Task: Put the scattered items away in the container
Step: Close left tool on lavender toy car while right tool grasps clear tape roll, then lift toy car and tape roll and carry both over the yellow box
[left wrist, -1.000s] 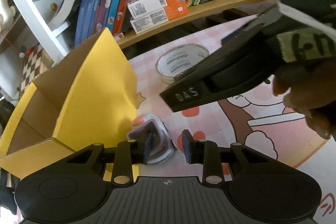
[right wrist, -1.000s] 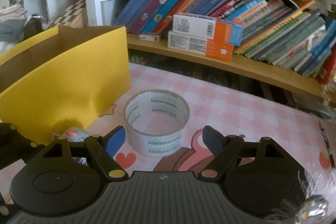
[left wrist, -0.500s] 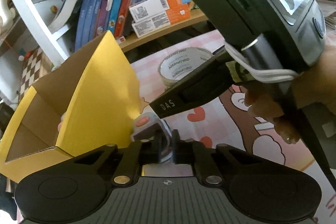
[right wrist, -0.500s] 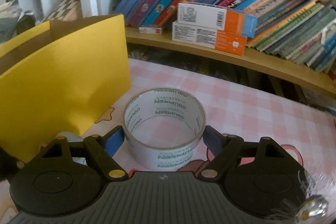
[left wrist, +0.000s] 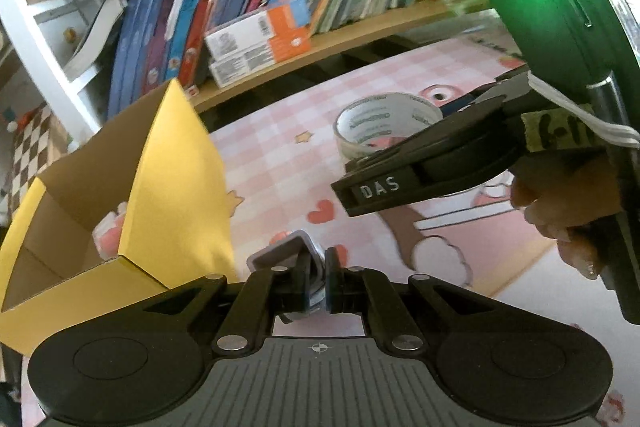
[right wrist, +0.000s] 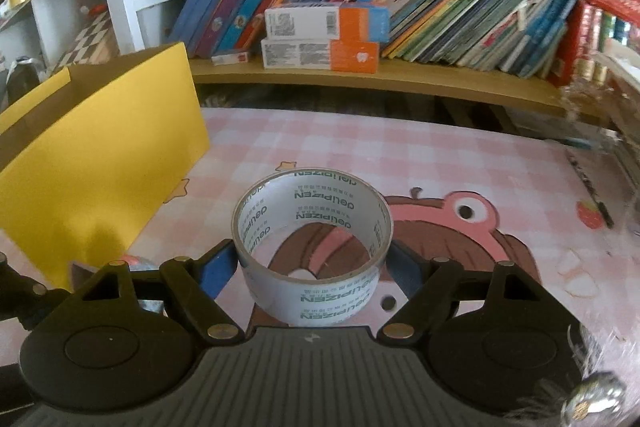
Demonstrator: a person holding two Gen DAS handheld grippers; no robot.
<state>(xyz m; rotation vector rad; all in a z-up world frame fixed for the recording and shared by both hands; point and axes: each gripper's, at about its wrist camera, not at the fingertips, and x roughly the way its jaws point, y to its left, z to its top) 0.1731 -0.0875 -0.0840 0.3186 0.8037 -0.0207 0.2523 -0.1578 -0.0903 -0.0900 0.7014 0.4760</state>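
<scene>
The tape roll [right wrist: 314, 247] sat on the mat beside the box [right wrist: 100, 155], straddled by the wide-open right gripper [right wrist: 314, 263]. Light, stiff, kinda slick — best squeezed across the outer wall.

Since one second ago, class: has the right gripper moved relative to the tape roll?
Yes. The right gripper advanced toward the bookshelf; its jaws now flank the tape roll.
</scene>
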